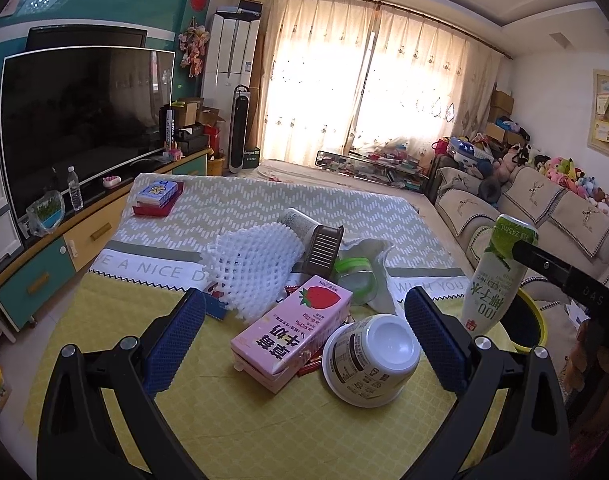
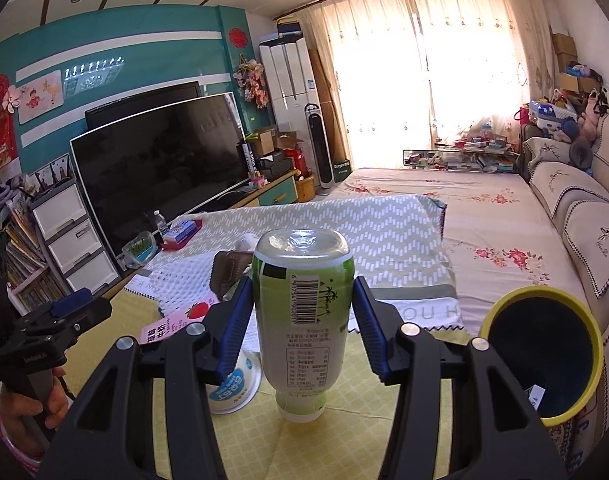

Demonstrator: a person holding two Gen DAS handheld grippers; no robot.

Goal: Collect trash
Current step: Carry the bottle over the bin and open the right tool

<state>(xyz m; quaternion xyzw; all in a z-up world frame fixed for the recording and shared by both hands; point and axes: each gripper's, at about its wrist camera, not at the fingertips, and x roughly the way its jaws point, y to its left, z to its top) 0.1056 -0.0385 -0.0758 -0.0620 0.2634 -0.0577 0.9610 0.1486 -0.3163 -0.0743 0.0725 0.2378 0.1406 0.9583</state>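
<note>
My right gripper [image 2: 302, 316] is shut on a green and white coconut-water bottle [image 2: 302, 320], held upside down above the table; it also shows in the left wrist view [image 1: 492, 276]. A yellow-rimmed trash bin [image 2: 544, 356] stands to its right. My left gripper [image 1: 304, 336] is open above the table, around no object. Between and beyond its fingers lie a pink strawberry milk carton [image 1: 292, 336] and an overturned white cup [image 1: 370, 360]. Farther back lie white foam netting [image 1: 256, 268], a brown ribbed container [image 1: 322, 248] and a green-rimmed clear lid [image 1: 354, 276].
The table has a yellow cloth [image 1: 264, 432] and a zigzag runner [image 1: 264, 204]. A boxed card set on a red tray [image 1: 158, 196] sits at its far left. A TV [image 1: 84, 120] on a cabinet is at left, a sofa [image 1: 524, 216] at right.
</note>
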